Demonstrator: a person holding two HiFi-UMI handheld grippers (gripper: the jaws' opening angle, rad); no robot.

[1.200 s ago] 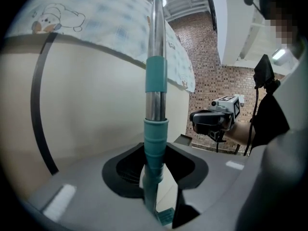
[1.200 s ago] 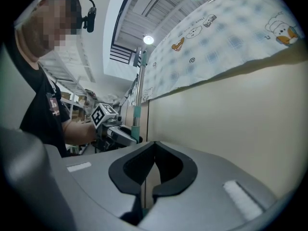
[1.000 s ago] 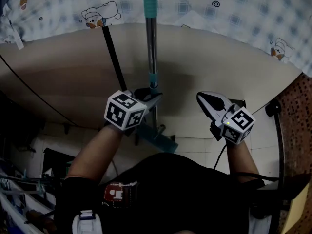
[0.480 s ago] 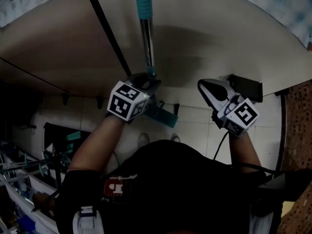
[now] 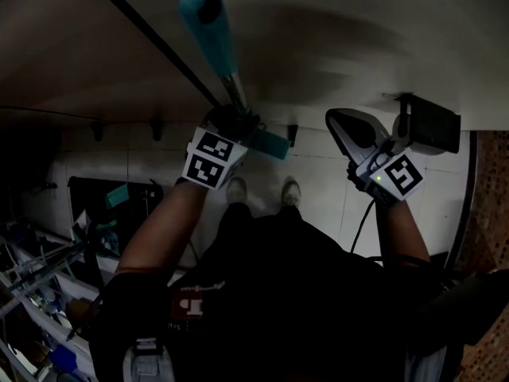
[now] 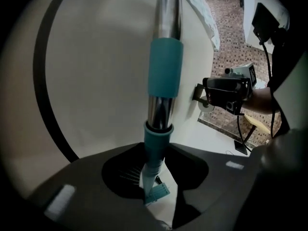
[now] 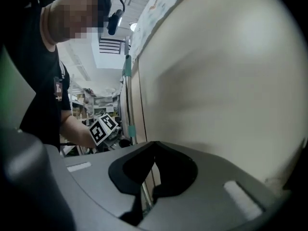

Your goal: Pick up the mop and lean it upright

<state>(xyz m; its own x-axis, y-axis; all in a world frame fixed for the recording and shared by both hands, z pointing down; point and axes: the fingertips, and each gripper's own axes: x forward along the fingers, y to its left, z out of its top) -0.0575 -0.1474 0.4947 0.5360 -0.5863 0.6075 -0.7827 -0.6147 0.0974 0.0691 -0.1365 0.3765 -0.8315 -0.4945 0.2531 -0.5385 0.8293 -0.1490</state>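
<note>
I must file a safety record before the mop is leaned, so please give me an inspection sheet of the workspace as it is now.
Surface: white tiled floor; the person's shoes stand on it.
Job's things: mop, held roughly upright near the beige wall.
Clutter: racks with small items, lower left.
Grippers: left gripper shut on the mop pole; right gripper jaws together, empty.
Cables: black line across the wall, perhaps a cable; thin cable below the right gripper.
Surroundings: black box on the wall.
</note>
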